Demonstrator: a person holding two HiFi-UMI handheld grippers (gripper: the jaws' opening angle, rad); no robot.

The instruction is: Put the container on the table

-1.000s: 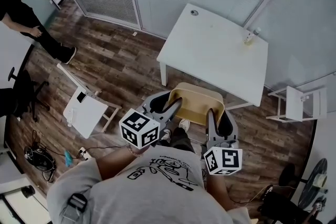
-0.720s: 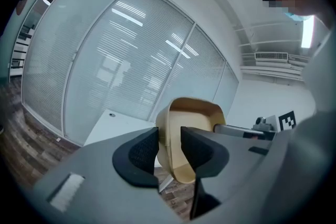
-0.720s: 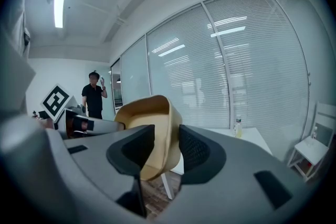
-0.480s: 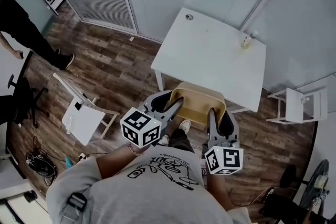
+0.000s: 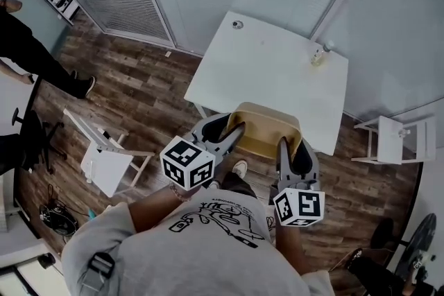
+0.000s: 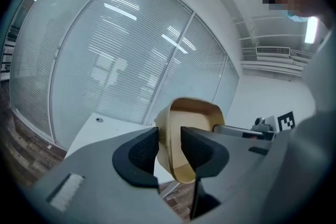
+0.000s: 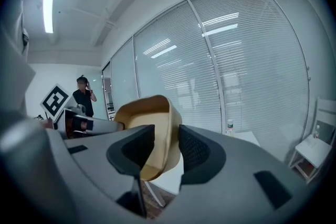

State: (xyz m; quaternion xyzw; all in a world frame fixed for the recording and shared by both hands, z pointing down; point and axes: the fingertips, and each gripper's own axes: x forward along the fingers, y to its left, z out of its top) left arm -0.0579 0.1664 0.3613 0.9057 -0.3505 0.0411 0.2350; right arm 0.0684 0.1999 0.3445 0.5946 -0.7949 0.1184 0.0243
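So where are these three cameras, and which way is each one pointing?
Head view: on the person's head, looking steeply down at the white table and tan container; shows their shirt, forearms, the left gripper and right gripper.
Left gripper view: rides the left gripper, looking along its fingers, clamped on one container wall.
Right gripper view: rides the right gripper, looking along its own fingers, clamped on the opposite wall.
Shared: both gripper views show the container, with the table beyond.
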